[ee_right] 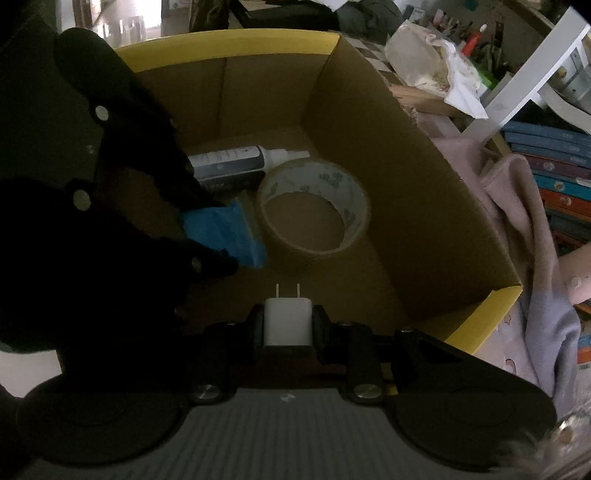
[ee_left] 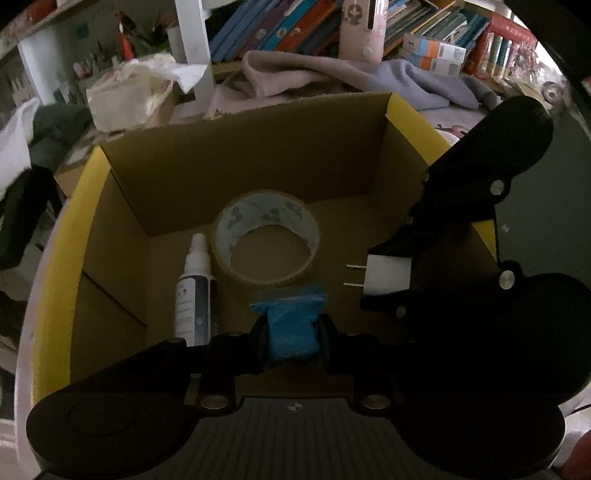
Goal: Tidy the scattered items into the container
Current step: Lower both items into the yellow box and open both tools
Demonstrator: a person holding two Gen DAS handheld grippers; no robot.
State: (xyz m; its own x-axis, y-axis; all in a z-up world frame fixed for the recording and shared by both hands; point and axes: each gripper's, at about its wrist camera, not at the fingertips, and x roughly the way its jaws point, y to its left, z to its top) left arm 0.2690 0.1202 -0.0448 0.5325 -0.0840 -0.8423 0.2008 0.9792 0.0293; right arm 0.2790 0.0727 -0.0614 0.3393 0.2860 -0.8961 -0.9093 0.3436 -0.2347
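An open cardboard box (ee_left: 240, 147) with yellow flaps holds a roll of clear tape (ee_left: 266, 236) and a white spray bottle (ee_left: 195, 288) lying on its floor. My left gripper (ee_left: 291, 332) is shut on a blue packet (ee_left: 291, 325), held low inside the box beside the tape. My right gripper (ee_right: 288, 325) is shut on a white plug adapter (ee_right: 287, 321), also inside the box (ee_right: 406, 177), prongs pointing at the tape (ee_right: 314, 206). The adapter shows in the left wrist view (ee_left: 388, 275) and the blue packet in the right wrist view (ee_right: 225, 229). The bottle (ee_right: 229, 162) lies behind the packet.
Pink and lilac cloths (ee_left: 332, 74) lie behind the box, with shelves of books (ee_left: 295, 26) beyond. A crumpled white bag (ee_left: 129, 92) sits at the far left. A white furniture post (ee_left: 192, 48) stands behind the box.
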